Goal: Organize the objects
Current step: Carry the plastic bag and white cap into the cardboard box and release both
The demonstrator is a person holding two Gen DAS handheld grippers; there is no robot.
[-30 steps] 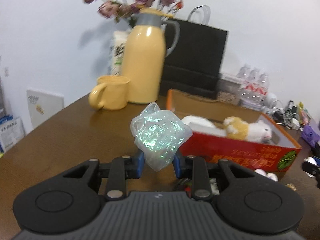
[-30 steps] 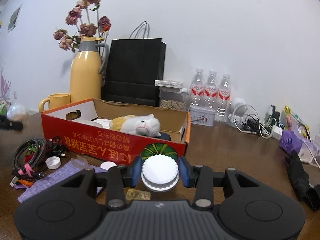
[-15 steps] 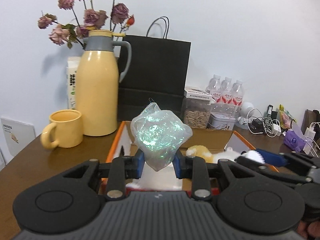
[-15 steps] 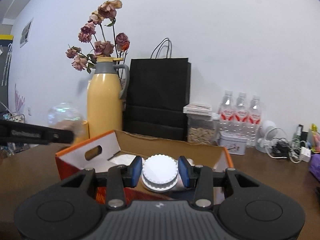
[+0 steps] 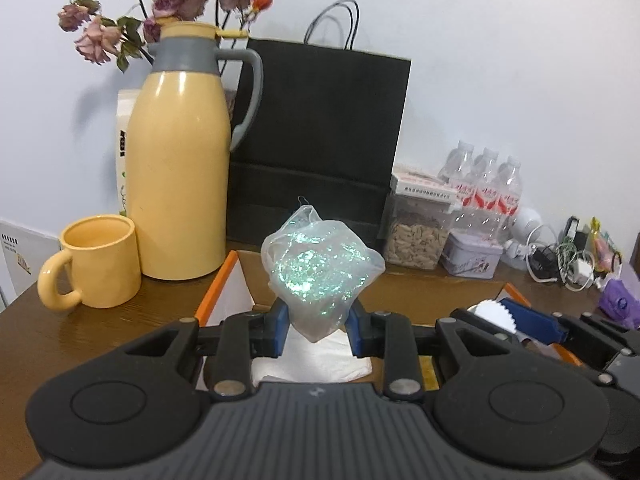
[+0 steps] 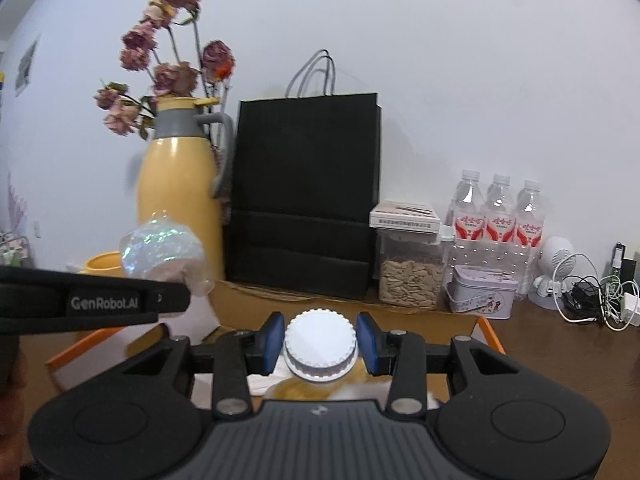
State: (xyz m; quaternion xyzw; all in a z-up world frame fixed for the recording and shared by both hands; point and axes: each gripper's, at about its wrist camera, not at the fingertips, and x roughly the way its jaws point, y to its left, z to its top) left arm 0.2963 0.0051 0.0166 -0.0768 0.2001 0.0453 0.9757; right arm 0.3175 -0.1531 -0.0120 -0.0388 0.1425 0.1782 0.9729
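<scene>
The left tool (image 5: 316,330) grips a glittery bag (image 5: 320,272); the right tool (image 6: 320,346) clamps a white lid (image 6: 320,344). Both hang over the orange box (image 5: 218,286), apparently directly beneath, before the yellow thermos (image 5: 182,176).

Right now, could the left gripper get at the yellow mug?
Probably not as things stand: the left gripper is shut on the glittery plastic bag, so its jaws are full. The way to the yellow mug, left of the orange box, looks free otherwise.

Brown wooden table (image 5: 100,332) — yellow mug (image 5: 94,264), yellow thermos (image 5: 182,176), black bag (image 5: 320,140), orange box (image 6: 490,334)
</scene>
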